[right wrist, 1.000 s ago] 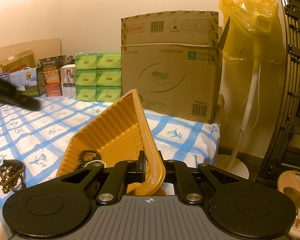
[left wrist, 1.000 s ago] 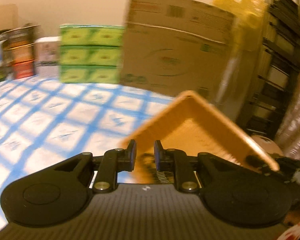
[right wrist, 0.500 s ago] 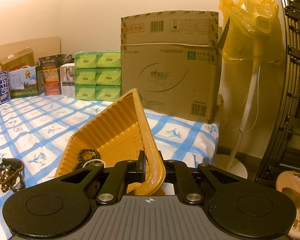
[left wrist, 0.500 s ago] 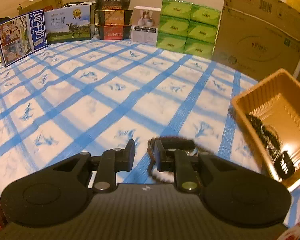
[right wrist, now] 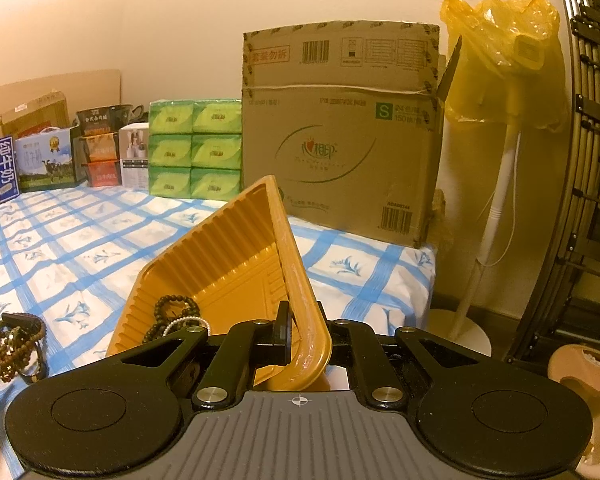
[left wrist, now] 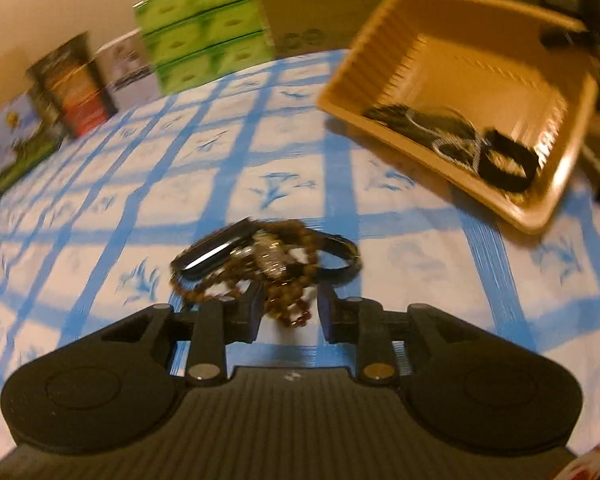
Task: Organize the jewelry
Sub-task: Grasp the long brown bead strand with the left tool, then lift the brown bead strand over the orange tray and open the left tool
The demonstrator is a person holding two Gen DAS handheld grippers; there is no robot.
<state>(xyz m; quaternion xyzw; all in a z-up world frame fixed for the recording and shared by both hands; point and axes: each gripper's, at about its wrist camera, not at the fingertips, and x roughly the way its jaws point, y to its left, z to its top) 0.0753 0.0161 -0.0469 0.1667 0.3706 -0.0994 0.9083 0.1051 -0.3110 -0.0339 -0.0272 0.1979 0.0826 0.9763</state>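
tongs [right wrist: 296, 342] clamped on tilted orange tray [right wrist: 220, 264] rim

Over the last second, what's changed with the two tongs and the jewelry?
The left tongs swung away from the tilted orange plastic tray and dropped toward the tangled pile of brown bead bracelets on the blue-checked cloth; their jaws are opening around its near beads. The right tongs stayed clamped on the tray's rim.

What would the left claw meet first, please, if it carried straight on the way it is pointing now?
Most likely the pile of bracelets on the blue-checked cloth. The left claw is opening, with brown beads already showing between its fingers; depth is unclear, so contact cannot be confirmed.
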